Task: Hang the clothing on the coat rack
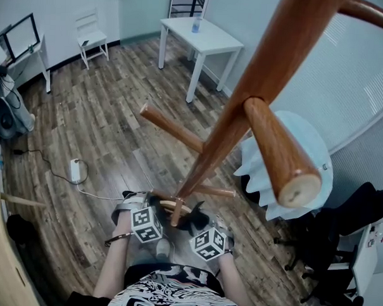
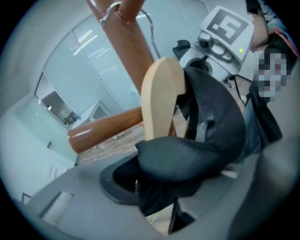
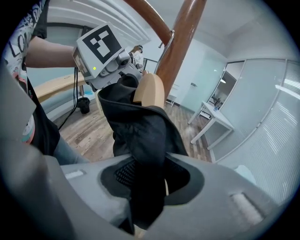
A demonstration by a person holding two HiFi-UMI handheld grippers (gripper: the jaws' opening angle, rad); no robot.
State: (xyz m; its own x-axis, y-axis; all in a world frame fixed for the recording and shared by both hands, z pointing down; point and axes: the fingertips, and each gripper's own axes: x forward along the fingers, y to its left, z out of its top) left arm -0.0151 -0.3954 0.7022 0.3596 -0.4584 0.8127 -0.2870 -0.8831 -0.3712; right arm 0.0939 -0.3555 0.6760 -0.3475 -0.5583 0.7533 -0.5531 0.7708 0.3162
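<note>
The wooden coat rack (image 1: 264, 76) rises right in front of me, its pegs reaching toward me and to the left. A black garment (image 2: 197, 150) is draped over a pale wooden hanger (image 2: 159, 98), whose metal hook (image 2: 110, 10) curls round the pole. Low by the pole, my left gripper (image 1: 167, 213) and right gripper (image 1: 198, 227) meet at the garment (image 1: 192, 219). In the left gripper view the cloth bunches loosely between the open jaws (image 2: 154, 187). In the right gripper view a fold (image 3: 140, 131) hangs between open jaws (image 3: 150, 183), with gaps beside it.
A white table (image 1: 206, 36) and white chair (image 1: 92, 37) stand at the far wall. A black office chair (image 1: 339, 244) and a pale blue fan-like thing (image 1: 286, 160) are at the right. A power strip (image 1: 75, 169) with cable lies on the wood floor at the left.
</note>
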